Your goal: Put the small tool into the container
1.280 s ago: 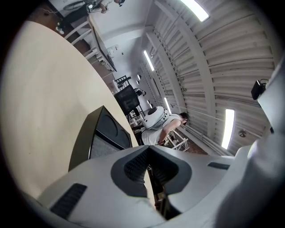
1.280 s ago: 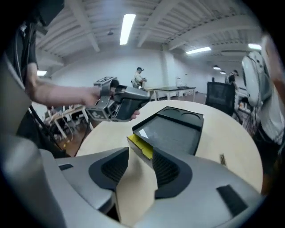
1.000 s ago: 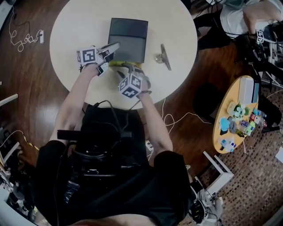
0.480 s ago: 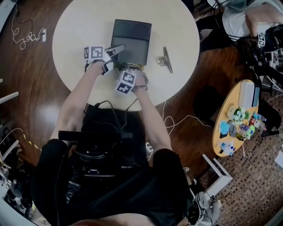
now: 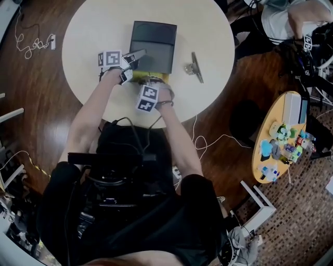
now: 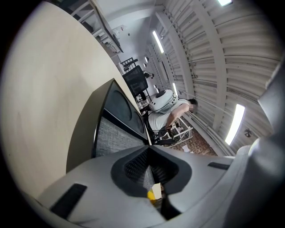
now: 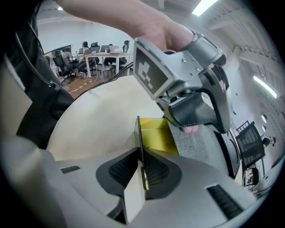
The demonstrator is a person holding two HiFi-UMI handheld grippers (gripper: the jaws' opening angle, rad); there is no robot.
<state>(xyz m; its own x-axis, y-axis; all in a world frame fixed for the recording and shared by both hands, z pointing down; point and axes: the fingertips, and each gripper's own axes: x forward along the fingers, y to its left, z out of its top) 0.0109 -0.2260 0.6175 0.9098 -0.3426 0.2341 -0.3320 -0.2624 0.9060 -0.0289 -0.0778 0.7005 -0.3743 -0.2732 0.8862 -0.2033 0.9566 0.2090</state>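
A dark grey box, the container [image 5: 153, 44], lies on the round cream table [image 5: 93, 31], with a yellow inner part [image 5: 151, 76] showing at its near edge. The small metal tool [image 5: 194, 67] lies on the table to the right of the box, touched by neither gripper. My left gripper [image 5: 136, 56] is at the box's near left corner, its jaws shut on the box's edge [image 6: 113, 129]. My right gripper [image 5: 151, 80] is at the near edge. Its jaws [image 7: 141, 171] are closing on a thin dark flap [image 7: 139, 138] that stands upright beside the yellow part [image 7: 156, 136].
A person [image 5: 291, 15] sits beyond the table at the top right. A small yellow side table [image 5: 261, 163] with toys stands to the right. Cables [image 5: 208, 140] trail over the wooden floor, and a white plug [image 5: 52, 41] lies at the left.
My right gripper has moved forward to the box's near edge and closed round the thin flap. The left gripper has stayed at the box's corner.
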